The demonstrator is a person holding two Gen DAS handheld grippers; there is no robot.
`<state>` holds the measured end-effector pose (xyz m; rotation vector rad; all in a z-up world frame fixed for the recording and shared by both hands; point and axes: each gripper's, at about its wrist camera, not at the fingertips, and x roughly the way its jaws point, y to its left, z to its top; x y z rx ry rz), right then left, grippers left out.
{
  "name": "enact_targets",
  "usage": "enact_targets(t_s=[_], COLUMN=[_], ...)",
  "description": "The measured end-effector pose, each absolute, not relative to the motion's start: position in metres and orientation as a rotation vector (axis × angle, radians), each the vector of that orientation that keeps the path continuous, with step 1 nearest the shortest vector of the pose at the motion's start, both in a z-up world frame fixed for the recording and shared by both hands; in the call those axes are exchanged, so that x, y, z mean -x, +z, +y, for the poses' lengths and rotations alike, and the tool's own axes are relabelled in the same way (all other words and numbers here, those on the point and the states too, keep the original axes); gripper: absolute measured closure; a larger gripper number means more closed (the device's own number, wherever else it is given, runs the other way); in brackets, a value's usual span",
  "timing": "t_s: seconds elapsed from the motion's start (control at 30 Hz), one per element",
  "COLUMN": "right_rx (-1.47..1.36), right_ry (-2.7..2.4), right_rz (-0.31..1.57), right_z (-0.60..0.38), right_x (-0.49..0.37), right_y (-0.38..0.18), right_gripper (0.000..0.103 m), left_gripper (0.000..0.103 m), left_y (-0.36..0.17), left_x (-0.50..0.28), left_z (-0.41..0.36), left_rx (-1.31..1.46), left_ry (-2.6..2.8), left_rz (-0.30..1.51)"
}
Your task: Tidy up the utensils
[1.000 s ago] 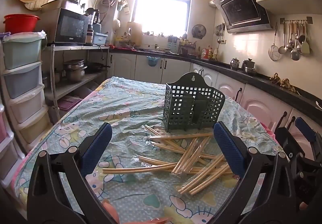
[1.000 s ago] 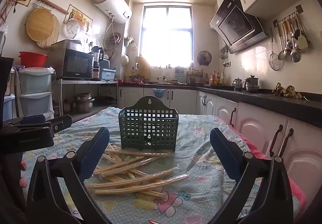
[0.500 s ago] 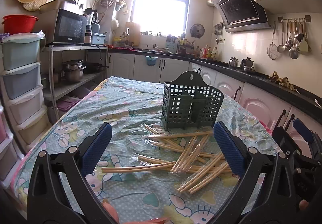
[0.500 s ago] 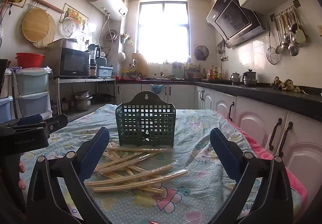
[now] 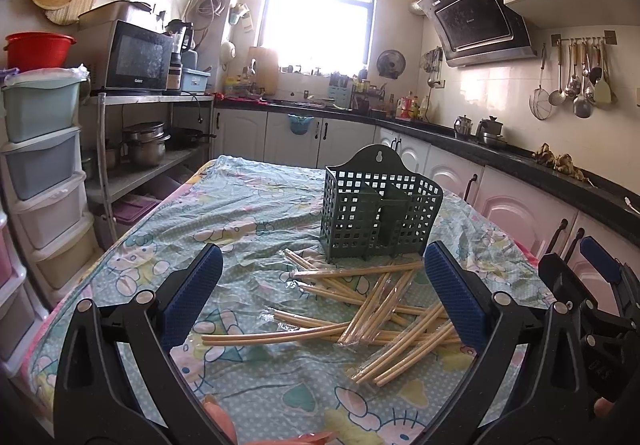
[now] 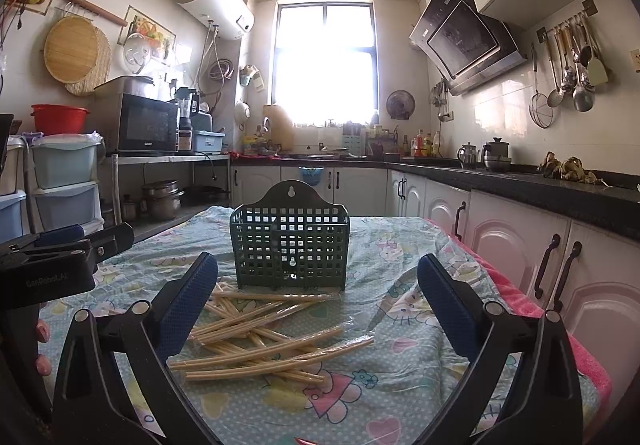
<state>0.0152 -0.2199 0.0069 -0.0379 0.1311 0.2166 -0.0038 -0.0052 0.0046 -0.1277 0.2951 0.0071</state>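
Note:
A dark green lattice utensil holder stands upright mid-table. In front of it lies a loose pile of several pairs of pale wooden chopsticks in clear wrappers. My left gripper hovers open above the near side of the pile, with nothing between its blue pads. My right gripper is open too, holding nothing, and faces the holder from the pile's right side. The right gripper's body appears at the right edge of the left wrist view; the left gripper's body shows at the left of the right wrist view.
The table wears a cartoon-print cloth under clear plastic. White cabinets under a black counter run along the right. A metal shelf with a microwave and stacked plastic drawers stand on the left.
Both cameras have crept slightly closer to the holder and tilted a little. Chopsticks and holder lie where they were, and both grippers stay open.

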Motion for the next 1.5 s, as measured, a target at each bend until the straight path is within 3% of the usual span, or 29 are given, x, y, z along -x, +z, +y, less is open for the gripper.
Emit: enact_targets(t_s=[1.03,1.5], right_rx=[0.057,0.092], right_ry=[0.266,0.384], right_rz=[0.176,0.313], right_z=[-0.213,-0.196], right_x=[-0.022,-0.060], right_y=[0.004,0.014], right_gripper=[0.006,0.006], left_gripper=[0.009,0.009], left_y=[-0.004,-0.014], left_x=[-0.004,-0.021], left_z=[0.008,0.049], left_rx=[0.160,0.238], left_ry=[0.039,0.113], left_rz=[0.331,0.486])
